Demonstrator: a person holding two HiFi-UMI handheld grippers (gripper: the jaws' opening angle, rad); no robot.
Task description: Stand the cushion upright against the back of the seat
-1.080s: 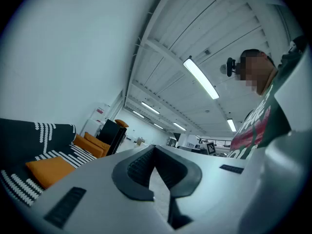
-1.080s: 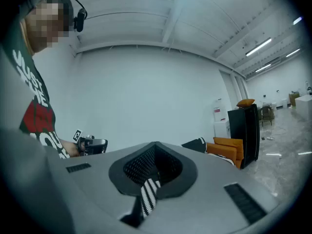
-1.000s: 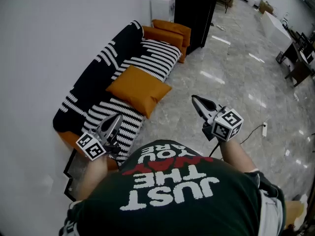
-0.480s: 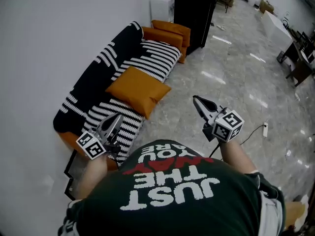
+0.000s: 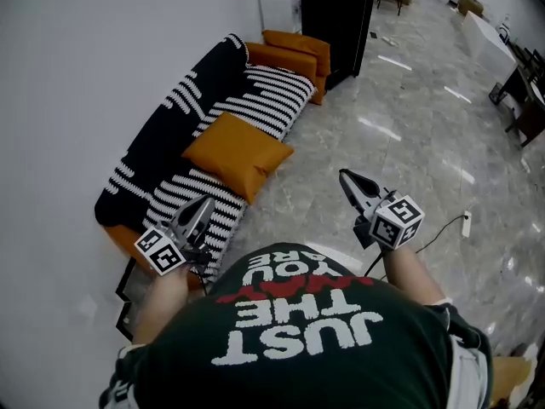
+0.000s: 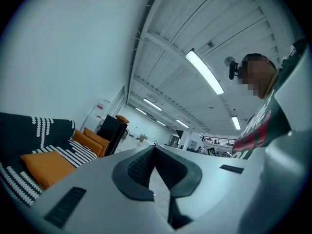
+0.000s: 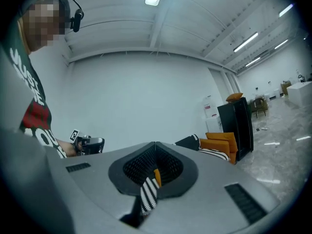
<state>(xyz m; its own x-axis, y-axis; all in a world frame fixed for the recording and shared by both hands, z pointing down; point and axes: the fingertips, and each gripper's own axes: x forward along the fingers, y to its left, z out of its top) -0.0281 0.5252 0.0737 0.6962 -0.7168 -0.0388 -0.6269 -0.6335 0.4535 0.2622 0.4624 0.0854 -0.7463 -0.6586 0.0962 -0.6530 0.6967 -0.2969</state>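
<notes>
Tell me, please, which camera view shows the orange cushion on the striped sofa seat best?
The head view: the whole orange cushion shows from above, lying on the striped seat. The left gripper view catches it low at its left edge, partly cut off. The right gripper view gives at most an orange sliver, too small to identify.

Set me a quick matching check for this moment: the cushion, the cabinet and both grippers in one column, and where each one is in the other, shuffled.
Column one:
1. orange cushion
2. black cabinet
3. left gripper
4. right gripper

Column two:
A. over the bare floor, jaws together
B. standing beyond the far end of the sofa
C. lying flat on the striped seat
D. over the sofa's near end in the head view, jaws together

Pairs: 1-C, 2-B, 3-D, 4-A.
</notes>
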